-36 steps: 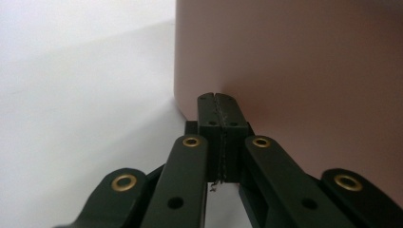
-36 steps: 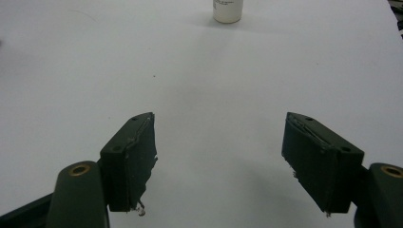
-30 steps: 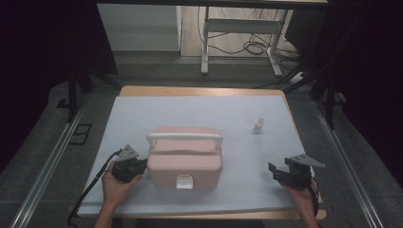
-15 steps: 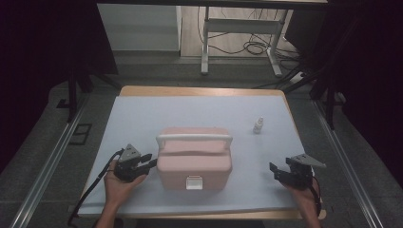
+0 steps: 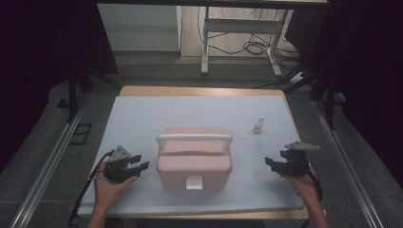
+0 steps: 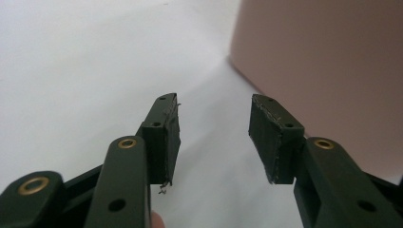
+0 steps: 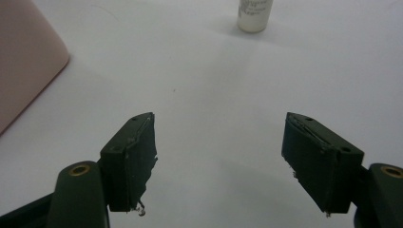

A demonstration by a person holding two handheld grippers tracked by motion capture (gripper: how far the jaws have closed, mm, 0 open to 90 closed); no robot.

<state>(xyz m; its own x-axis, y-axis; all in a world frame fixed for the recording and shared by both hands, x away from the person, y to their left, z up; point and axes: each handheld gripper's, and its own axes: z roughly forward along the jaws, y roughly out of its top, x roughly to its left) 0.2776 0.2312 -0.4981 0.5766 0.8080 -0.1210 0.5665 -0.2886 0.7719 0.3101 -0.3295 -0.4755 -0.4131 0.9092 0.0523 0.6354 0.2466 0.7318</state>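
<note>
Claws [image 5: 142, 161] [image 5: 269, 163] apart, flanking pink case [image 5: 194, 161].

Each hand carries a black two-jaw gripper; the left gripper [image 5: 138, 162] trails a black cable behind it; the right gripper [image 5: 271, 163] bears a grey three-cornered plate on top; the blocky dark pads [image 6: 167, 137] show frayed edges; brass-ringed holes sit behind them on the arms.
</note>
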